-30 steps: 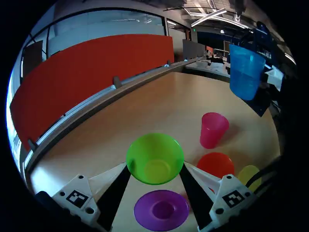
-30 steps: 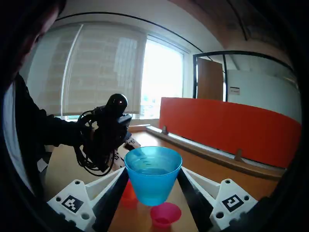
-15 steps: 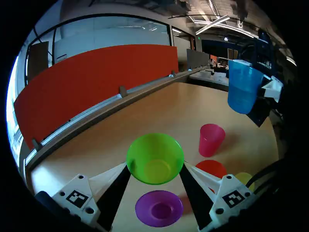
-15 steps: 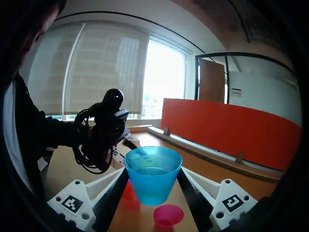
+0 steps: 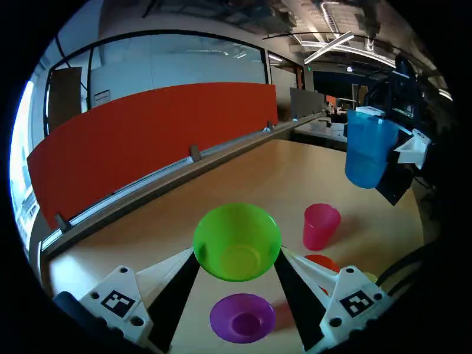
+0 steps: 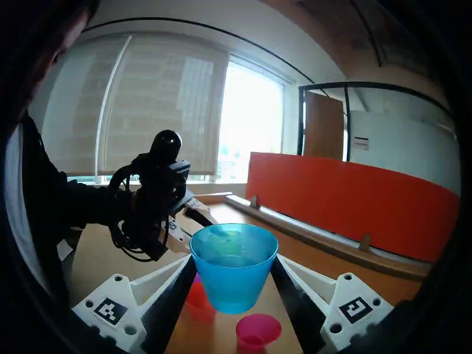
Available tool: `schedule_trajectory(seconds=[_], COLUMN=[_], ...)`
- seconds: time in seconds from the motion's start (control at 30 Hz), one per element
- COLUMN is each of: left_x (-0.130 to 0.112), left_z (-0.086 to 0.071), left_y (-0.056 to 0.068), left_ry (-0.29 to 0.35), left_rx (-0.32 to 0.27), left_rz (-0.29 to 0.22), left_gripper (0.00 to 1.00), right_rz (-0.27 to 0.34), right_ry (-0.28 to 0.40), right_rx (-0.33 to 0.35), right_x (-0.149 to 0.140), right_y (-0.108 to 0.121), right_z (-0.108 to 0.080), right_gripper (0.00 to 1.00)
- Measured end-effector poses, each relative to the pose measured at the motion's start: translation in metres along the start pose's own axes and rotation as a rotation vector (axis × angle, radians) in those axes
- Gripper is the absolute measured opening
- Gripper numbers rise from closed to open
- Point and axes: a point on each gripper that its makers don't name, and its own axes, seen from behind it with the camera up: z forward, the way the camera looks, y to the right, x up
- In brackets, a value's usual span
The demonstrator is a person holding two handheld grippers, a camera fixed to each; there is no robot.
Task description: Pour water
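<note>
My left gripper [image 5: 237, 259] is shut on a green cup [image 5: 237, 241], held upright above the wooden table [image 5: 259, 171]. In the left gripper view the blue cup [image 5: 366, 147] hangs in the air at the right, clamped by the right gripper. In the right gripper view my right gripper [image 6: 234, 277] is shut on that blue cup [image 6: 233, 268], upright with water in it. Past its rim, a black-sleeved arm holds the left gripper [image 6: 154, 200] up at the left.
On the table stand a pink cup [image 5: 320, 226], a red cup [image 5: 323, 263] and a purple cup [image 5: 242, 318] under the green one; a yellow rim peeks at the right. The pink cup [image 6: 258, 332] and red cup [image 6: 199, 295] lie below the blue cup. An orange partition [image 5: 147, 135] lines the table's far edge.
The left gripper has risen with the green cup; the table's cups look smaller and lower. The blue cup has drifted slightly lower and nearer in the left gripper view.
</note>
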Motion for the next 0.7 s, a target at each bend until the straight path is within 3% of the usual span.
schedule_trajectory(seconds=[0.7], left_x=[0.028], left_z=[-0.026], left_y=[0.005], left_ry=[0.1], left_rx=[0.013], left_rz=[-0.027], left_gripper=[0.84], right_rz=[0.007], right_ry=[0.004], right_rx=[0.005], right_x=[0.009], right_y=[-0.005], right_z=[-0.002], right_gripper=[0.88])
